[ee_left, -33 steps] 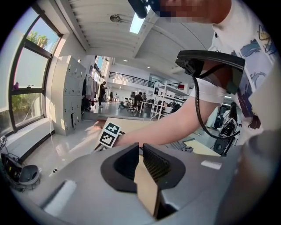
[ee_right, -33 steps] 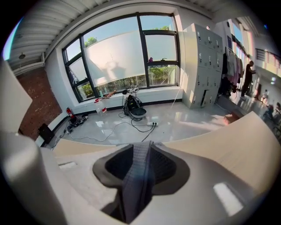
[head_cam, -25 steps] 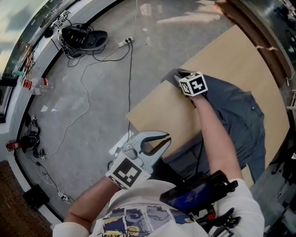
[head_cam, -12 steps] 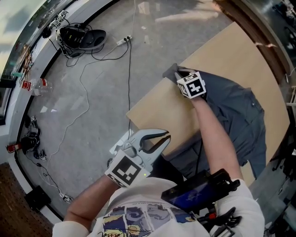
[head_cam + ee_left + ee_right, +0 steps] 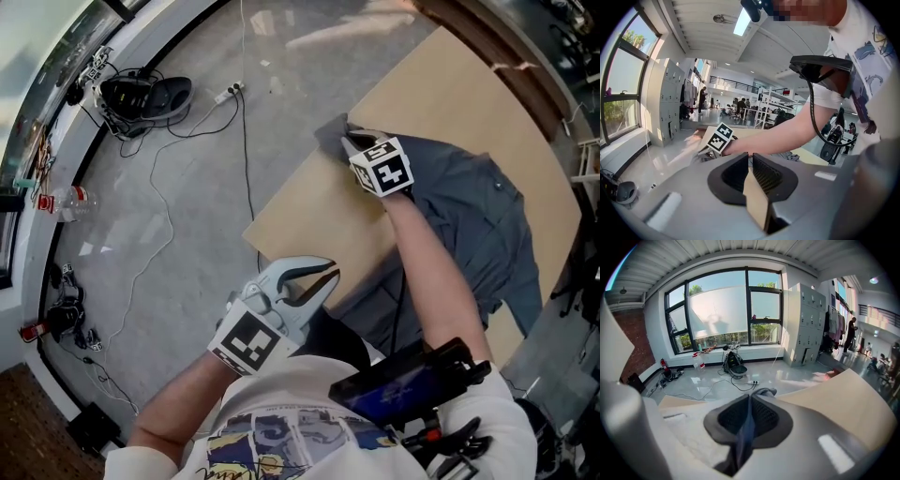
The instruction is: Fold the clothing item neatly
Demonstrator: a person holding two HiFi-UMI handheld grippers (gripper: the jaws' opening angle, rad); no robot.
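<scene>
Compared with one second ago, the right gripper [image 5: 350,142] has just been closing its jaws and has come a little higher. It now clenches the far left corner of the dark grey-blue button shirt [image 5: 469,216], and this corner stands up from the light brown wooden table [image 5: 319,216] as a small raised fold. The rest of the shirt lies spread on the right part of the table and hangs over its near edge towards the person. The left gripper [image 5: 330,272] has stayed at the same place, just over the near corner of the table. Its jaws are closed together and it is apart from the shirt.

The right gripper view shows what the head view hides under the marker cube [image 5: 381,167]: a strip of the blue-grey cloth is pressed between the two black pads [image 5: 764,416], and a bump of cloth stays just beyond them. This view also shows a big window [image 5: 722,315] and grey lockers [image 5: 806,324]. In the left gripper view only a light brown surface is visible in the slit under the closed pads. Further away are the person's right forearm [image 5: 787,136] and the marker cube. Only the head view shows the grey floor [image 5: 169,244] with its white cables and a plastic bottle with a red label [image 5: 61,199].
</scene>
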